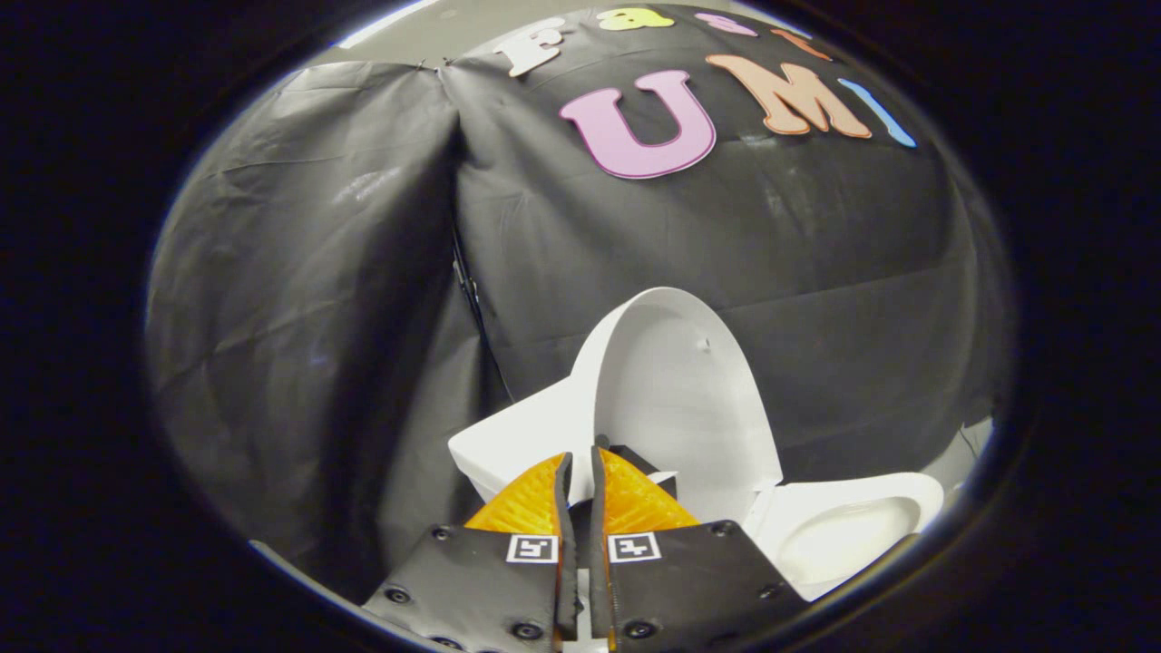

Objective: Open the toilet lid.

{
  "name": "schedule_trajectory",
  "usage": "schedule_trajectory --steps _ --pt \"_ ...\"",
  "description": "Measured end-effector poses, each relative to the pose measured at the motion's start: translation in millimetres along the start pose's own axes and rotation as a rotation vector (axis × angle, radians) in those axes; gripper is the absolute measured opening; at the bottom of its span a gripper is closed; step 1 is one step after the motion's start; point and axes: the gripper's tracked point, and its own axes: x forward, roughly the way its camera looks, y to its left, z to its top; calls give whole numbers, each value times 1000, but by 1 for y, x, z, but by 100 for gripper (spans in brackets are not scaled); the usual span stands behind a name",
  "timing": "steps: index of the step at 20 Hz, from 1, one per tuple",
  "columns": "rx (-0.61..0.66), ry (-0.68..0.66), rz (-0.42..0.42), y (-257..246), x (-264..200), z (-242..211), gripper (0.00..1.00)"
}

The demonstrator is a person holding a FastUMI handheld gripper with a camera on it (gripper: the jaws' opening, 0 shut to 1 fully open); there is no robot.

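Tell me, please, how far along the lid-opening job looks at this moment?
Mostly done: the white oval plastic toilet lid stands raised, nearly upright, against the white cistern, and the white seat and bowl lie uncovered below. In hand: the gripper sits at the lid's lower edge, its fingers almost closed with only a thin gap; whether they pinch the lid is unclear. Left: letting go and backing away.

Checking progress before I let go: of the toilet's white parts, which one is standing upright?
The lid: it stands raised just beyond the hand-held gripper, whose nearly closed fingers pinch its edge. The seat lies flat beside it; the tank sits behind.
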Motion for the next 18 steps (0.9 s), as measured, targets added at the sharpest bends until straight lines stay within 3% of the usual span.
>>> schedule_trajectory --steps 4,7,15,18 --pt "20 -17 -14 -3 0 3 6" --pt "35 -59 -15 -10 -3 17 19" --pt "-91 -224 -115 -75 -61 95 88" --pt "-134 -270 -203 -113 -92 121 88"
